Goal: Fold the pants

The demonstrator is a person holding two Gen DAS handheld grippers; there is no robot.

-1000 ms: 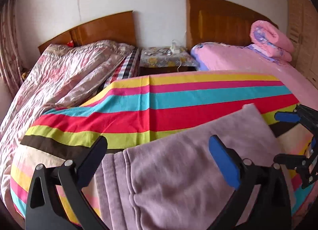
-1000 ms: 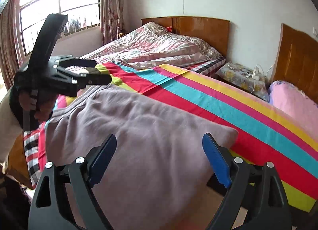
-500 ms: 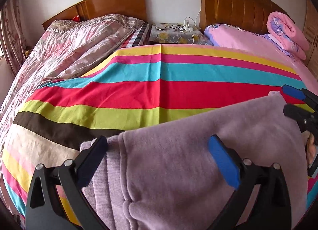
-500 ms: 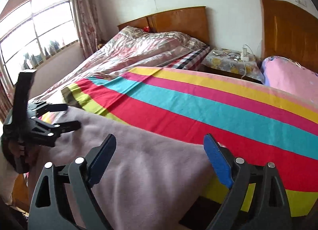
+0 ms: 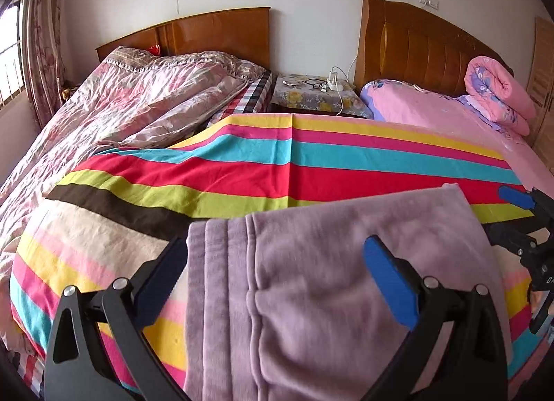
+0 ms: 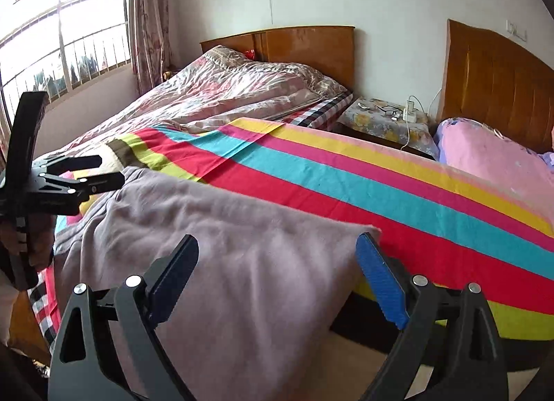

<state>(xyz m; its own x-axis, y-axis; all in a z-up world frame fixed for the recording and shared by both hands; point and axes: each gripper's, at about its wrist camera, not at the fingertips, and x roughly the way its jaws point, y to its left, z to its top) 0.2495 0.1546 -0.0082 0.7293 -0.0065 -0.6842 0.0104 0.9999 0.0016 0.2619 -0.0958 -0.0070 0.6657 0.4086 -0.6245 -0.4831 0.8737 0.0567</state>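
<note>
I see the mauve fleece pants lying flat on the striped multicoloured bedsheet, at its near edge. My left gripper and right gripper both hover over them, jaws wide apart, gripping nothing.

Your two wrist cameras looked down close over the pants, left beside right, sharing the striped bed.

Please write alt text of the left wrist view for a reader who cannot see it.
Soft mauve fleece pants lie on a bright striped cotton sheet covering a bed. The left hand-held gripper hovers open above their waistband end, and the right hand-held gripper shows at the right edge.
</note>
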